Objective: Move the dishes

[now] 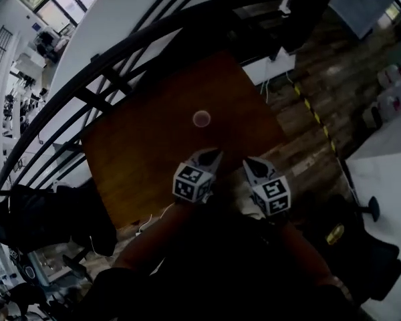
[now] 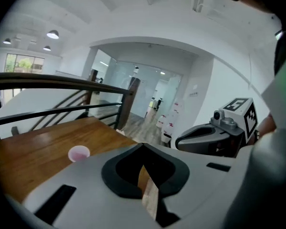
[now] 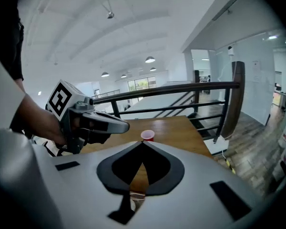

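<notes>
A small red cup (image 1: 201, 118) stands alone on the brown wooden table (image 1: 140, 146), toward its far side. It also shows in the left gripper view as the cup (image 2: 78, 153) and in the right gripper view as the cup (image 3: 148, 135). My left gripper (image 1: 214, 154) and right gripper (image 1: 248, 162) hover side by side over the table's near edge, well short of the cup. Both point toward it. Each has its jaws shut with the tips touching and nothing between them. The left gripper (image 3: 120, 125) shows in the right gripper view, the right gripper (image 2: 181, 140) in the left one.
A black metal railing (image 1: 120, 52) curves round the table's far and left sides. A dark chair or bag (image 1: 47, 219) sits at the near left. Wooden floor with yellow-black tape (image 1: 314, 116) lies to the right, beside a white table (image 1: 387, 179).
</notes>
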Motion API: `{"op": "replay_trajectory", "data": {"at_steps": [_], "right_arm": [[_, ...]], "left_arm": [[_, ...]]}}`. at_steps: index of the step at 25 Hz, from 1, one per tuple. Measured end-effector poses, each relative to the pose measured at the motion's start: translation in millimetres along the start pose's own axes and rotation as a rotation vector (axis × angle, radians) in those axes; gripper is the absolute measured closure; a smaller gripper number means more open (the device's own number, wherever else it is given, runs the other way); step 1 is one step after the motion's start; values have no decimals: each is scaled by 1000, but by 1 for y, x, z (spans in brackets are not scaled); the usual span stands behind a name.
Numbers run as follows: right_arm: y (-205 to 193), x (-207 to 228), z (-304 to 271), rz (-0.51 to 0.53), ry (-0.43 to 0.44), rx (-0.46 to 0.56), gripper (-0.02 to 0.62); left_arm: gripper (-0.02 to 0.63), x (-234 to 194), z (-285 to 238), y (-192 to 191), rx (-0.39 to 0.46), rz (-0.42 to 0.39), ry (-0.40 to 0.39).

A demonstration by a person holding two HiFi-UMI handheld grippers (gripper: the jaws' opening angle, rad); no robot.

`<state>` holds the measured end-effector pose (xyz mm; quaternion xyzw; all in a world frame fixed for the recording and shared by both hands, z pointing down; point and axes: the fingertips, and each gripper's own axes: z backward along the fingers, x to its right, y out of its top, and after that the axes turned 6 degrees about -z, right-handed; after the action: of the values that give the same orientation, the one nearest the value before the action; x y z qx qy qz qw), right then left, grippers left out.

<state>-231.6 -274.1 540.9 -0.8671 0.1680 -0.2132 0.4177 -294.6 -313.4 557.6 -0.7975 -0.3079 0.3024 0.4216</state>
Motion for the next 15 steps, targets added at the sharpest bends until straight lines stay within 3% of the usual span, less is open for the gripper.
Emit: {"op": "replay_trajectory", "data": {"at_steps": [7, 15], "right_arm": [[-70, 76, 132, -129, -183, 78, 584], [-167, 132, 276, -240, -355, 140, 584]], "left_arm": [[615, 151, -72, 7, -72, -148, -201], [615, 337, -126, -20, -124, -285, -433]]}}
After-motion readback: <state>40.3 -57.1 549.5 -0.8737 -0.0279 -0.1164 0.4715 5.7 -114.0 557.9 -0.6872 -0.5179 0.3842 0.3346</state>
